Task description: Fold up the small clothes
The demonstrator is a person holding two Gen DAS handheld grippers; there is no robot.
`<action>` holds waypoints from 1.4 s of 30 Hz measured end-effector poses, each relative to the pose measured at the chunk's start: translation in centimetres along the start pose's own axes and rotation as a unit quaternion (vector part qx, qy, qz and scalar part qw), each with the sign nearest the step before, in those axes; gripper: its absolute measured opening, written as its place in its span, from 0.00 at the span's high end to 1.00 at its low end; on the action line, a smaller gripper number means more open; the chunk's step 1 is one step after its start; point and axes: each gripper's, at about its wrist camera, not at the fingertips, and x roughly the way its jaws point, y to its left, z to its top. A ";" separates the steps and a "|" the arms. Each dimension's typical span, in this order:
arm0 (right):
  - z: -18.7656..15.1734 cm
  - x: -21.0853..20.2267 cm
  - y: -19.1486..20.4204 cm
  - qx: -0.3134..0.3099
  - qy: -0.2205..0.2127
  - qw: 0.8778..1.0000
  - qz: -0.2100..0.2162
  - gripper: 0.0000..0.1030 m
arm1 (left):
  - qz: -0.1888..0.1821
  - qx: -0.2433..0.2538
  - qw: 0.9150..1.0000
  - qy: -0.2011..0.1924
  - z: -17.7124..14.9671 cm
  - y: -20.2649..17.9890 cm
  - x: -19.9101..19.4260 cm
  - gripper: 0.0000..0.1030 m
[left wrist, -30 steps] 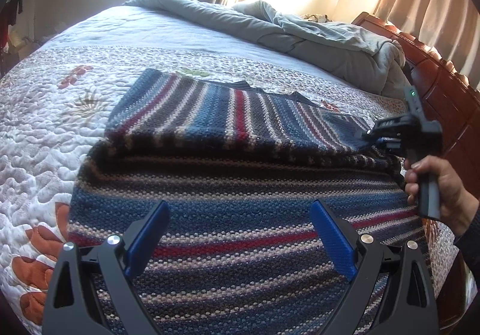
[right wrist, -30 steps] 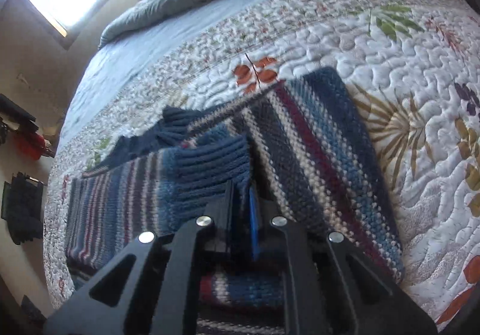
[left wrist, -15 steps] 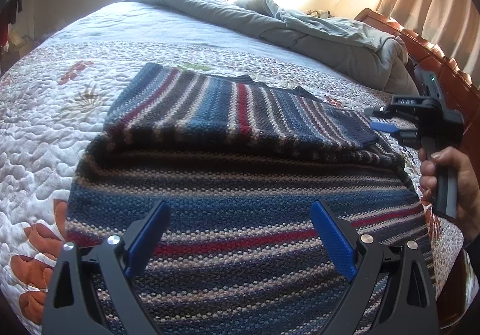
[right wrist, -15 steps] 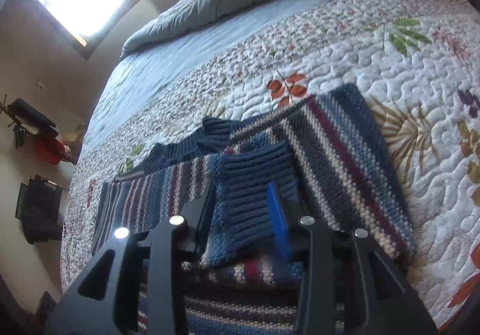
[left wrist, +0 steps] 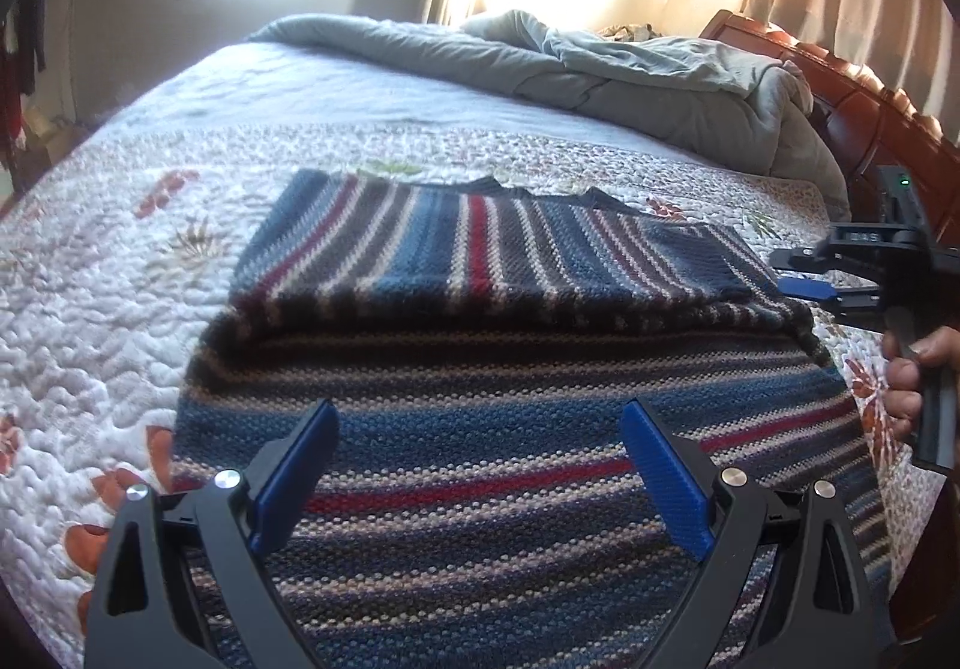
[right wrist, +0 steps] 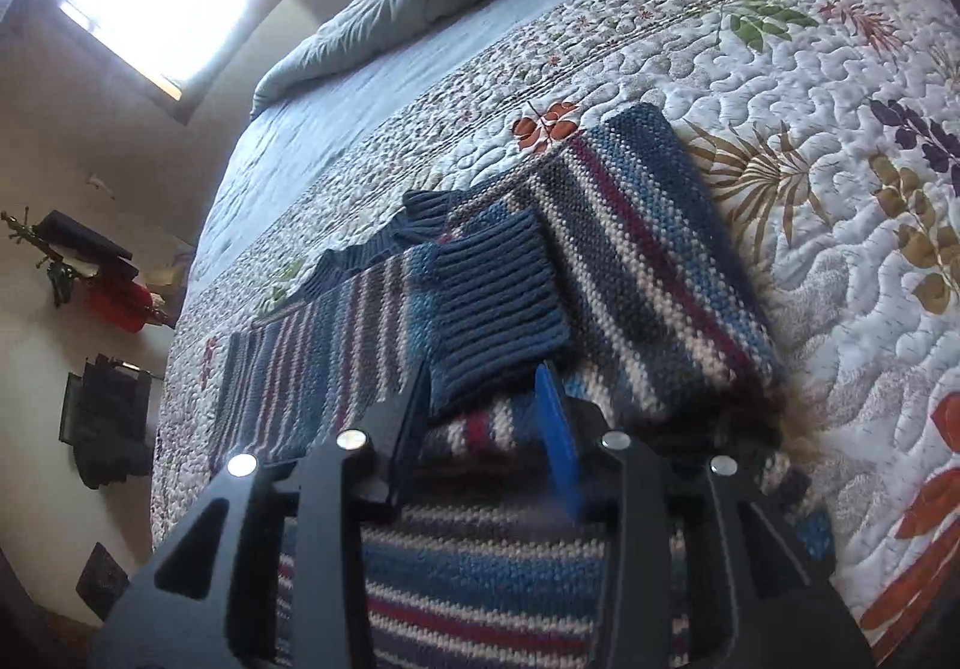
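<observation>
A striped knit sweater in blue, red and cream lies flat on the quilted bedspread. Its sleeve is folded across the body, and the ribbed blue cuff rests on top. My left gripper hovers open over the sweater's near part, with nothing between its blue pads. My right gripper sits just behind the cuff; its jaws are opening and the pads do not press on the cuff. From the left wrist view, the right gripper is at the sweater's right edge, held by a hand.
A rumpled grey duvet is piled at the far side of the bed. A wooden headboard runs along the right, with curtains behind it. Dark items hang on the wall beyond the bed's far edge.
My right gripper went from shut on the ribbed cuff to open, left the cuff lying on the sweater, and drew back and upward. The left gripper stayed open in place.
</observation>
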 end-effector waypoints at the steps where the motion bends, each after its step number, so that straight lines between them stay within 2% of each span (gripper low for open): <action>1: -0.7 -0.6 0.1 -0.002 0.003 1.000 0.006 0.60 | 0.009 0.007 1.000 -0.003 0.0 -0.3 -0.5 0.07; 8: -6.9 -5.2 0.5 -0.006 0.012 0.999 0.050 0.47 | 0.048 0.041 0.998 -0.027 -0.4 -2.9 -4.9 0.07; 11: -9.7 -6.7 0.5 -0.015 0.031 0.998 0.060 0.43 | 0.047 0.039 0.998 -0.025 -0.7 -3.7 -7.2 0.07; 12: -10.4 -7.2 0.4 -0.016 0.032 0.997 0.063 0.39 | 0.044 0.037 0.998 -0.023 -1.0 -3.9 -7.8 0.07; 13: -11.3 -7.9 0.2 -0.015 0.034 0.997 0.066 0.35 | 0.040 0.033 0.999 -0.017 -1.4 -3.9 -8.7 0.07; 15: -12.8 -9.0 0.0 -0.015 0.040 0.997 0.070 0.22 | 0.029 0.025 0.999 -0.002 -2.3 -3.9 -10.0 0.07; 20: -16.2 -12.1 -1.6 0.002 0.055 0.994 0.089 0.12 | 0.001 -0.011 0.997 0.072 -5.4 -1.4 -12.8 0.07; 23: -18.3 -13.7 -3.1 0.012 0.069 0.993 0.092 0.12 | -0.035 -0.073 0.991 0.107 -7.8 2.1 -14.4 0.07; 24: -19.1 -14.3 -3.8 0.020 0.075 0.993 0.092 0.12 | -0.053 -0.101 0.987 0.115 -8.6 3.5 -14.9 0.07; 26: -20.5 -15.2 -5.2 0.035 0.083 0.991 0.095 0.12 | -0.093 -0.176 0.973 0.119 -10.6 6.8 -15.9 0.07; 28: -21.8 -16.2 -6.7 0.053 0.087 0.990 0.095 0.12 | -0.105 -0.220 0.962 0.124 -12.3 9.0 -16.2 0.07; 30: -23.0 -16.8 -8.2 0.073 0.098 0.988 0.097 0.12 | -0.125 -0.239 0.953 0.139 -13.5 9.8 -15.9 0.07; 34: -25.0 -17.2 -10.6 0.098 0.114 0.984 0.094 0.13 | -0.209 -0.298 0.912 0.188 -15.9 10.5 -13.9 0.07; 36: -26.0 -17.0 -11.9 0.120 0.122 0.981 0.094 0.18 | -0.207 -0.321 0.900 0.207 -16.8 10.7 -13.0 0.07; 38: -26.7 -16.8 -12.8 0.136 0.127 0.978 0.097 0.24 | -0.223 -0.345 0.883 0.226 -17.7 10.7 -12.1 0.07; 40: -27.4 -16.5 -13.4 0.147 0.132 0.975 0.105 0.28 | -0.236 -0.360 0.870 0.241 -18.4 10.6 -11.3 0.07; 42: -28.1 -16.1 -13.8 0.157 0.137 0.972 0.108 0.33 | -0.238 -0.362 0.868 0.243 -18.9 10.4 -10.8 0.07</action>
